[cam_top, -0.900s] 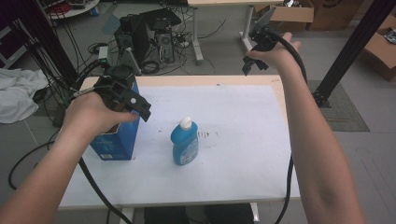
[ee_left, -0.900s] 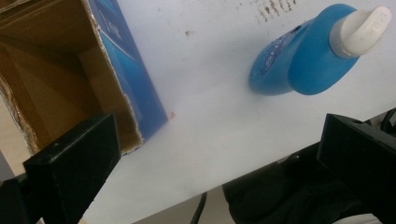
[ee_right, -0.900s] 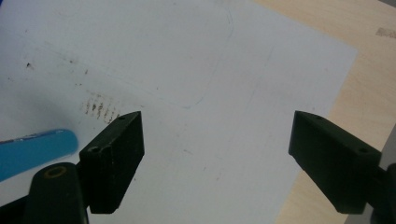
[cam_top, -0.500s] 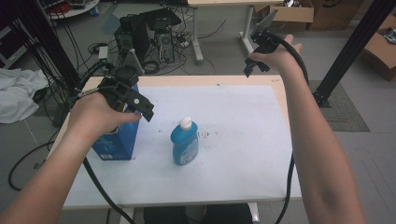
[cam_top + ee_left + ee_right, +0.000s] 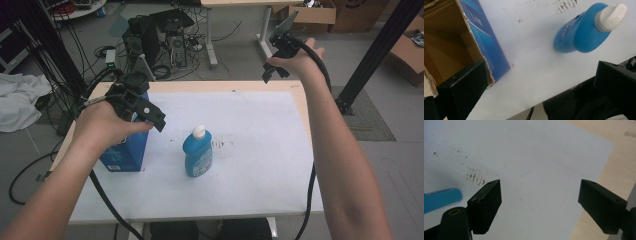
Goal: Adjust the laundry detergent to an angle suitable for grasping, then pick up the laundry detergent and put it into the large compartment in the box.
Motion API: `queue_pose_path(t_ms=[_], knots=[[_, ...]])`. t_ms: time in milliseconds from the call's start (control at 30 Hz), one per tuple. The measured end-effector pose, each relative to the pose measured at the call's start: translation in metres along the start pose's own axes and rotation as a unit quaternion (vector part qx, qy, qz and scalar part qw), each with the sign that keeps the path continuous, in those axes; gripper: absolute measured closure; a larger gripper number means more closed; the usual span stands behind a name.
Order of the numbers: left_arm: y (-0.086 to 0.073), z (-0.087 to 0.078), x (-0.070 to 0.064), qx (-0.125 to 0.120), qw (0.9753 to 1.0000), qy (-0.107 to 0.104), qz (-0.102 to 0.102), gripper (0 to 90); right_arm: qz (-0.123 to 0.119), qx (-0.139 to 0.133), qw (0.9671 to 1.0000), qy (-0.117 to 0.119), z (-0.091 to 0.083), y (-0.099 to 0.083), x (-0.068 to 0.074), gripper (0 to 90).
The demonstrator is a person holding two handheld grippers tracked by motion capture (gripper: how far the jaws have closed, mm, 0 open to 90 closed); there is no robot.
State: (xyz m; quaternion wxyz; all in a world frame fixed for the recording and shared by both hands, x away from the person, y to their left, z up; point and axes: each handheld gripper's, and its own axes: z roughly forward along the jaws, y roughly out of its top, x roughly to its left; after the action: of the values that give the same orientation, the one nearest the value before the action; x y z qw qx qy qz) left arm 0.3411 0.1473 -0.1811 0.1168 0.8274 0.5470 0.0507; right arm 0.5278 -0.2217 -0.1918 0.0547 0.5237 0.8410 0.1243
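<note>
Left gripper (image 5: 150, 114): held above the table's left edge, over the box; jaws wide apart in the left gripper view, nothing between them; body largely covered by the left hand (image 5: 102, 127) in the high view.
Box (image 5: 124, 150): blue carton, upright near the left edge, top open, brown inside visible in the left gripper view (image 5: 461, 42); upper part hidden behind hand and gripper in the high view; print too blurred to read.
Bottle (image 5: 197, 152): blue, white cap, upright near the table's middle, just right of the box, apart from it; label unreadable; cut to a blue sliver at the left edge of the right gripper view (image 5: 441, 198).
Paper sheet (image 5: 250, 130): white, covers most of the table (image 5: 225, 86); dark smudges just right of the bottle.
Right gripper (image 5: 275, 62): raised past the far right corner; jaws spread wide in the right gripper view, holding nothing; tips hard to make out in the high view.
</note>
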Motion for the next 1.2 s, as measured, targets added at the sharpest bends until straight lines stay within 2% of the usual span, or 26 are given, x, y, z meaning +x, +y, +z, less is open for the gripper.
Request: queue_pose_path(t_ms=[433, 700, 967, 1000, 1167, 1200], knots=[[0.002, -0.002, -0.006, -0.006, 0.9999, -0.003, 0.013, 0.1, 0.003, -0.003, 1.0000, 0.001, 0.000, -0.005, -0.005, 19.1], [0.005, -0.004, -0.012, -0.030, 0.9987, -0.003, 0.041, 0.1, 0.007, -0.002, 1.0000, 0.002, 0.004, -0.007, -0.008, 19.2], [0.013, 0.000, -0.029, -0.029, 0.9969, -0.004, 0.072, 0.1, 0.006, -0.003, 1.0000, 0.006, 0.007, -0.009, -0.010, 19.4], [0.015, 0.001, -0.036, -0.026, 0.9963, -0.007, 0.082, 0.1, 0.004, -0.002, 1.0000, 0.006, 0.008, -0.009, -0.010, 19.4], [0.021, 0.005, -0.049, -0.019, 0.9952, -0.010, 0.095, 0.1, 0.003, -0.003, 1.0000, 0.009, 0.007, -0.011, -0.010, 19.5], [0.024, 0.007, -0.055, -0.017, 0.9946, -0.013, 0.101, 0.1, 0.003, -0.004, 1.0000, 0.008, 0.007, -0.011, -0.010, 19.5]])
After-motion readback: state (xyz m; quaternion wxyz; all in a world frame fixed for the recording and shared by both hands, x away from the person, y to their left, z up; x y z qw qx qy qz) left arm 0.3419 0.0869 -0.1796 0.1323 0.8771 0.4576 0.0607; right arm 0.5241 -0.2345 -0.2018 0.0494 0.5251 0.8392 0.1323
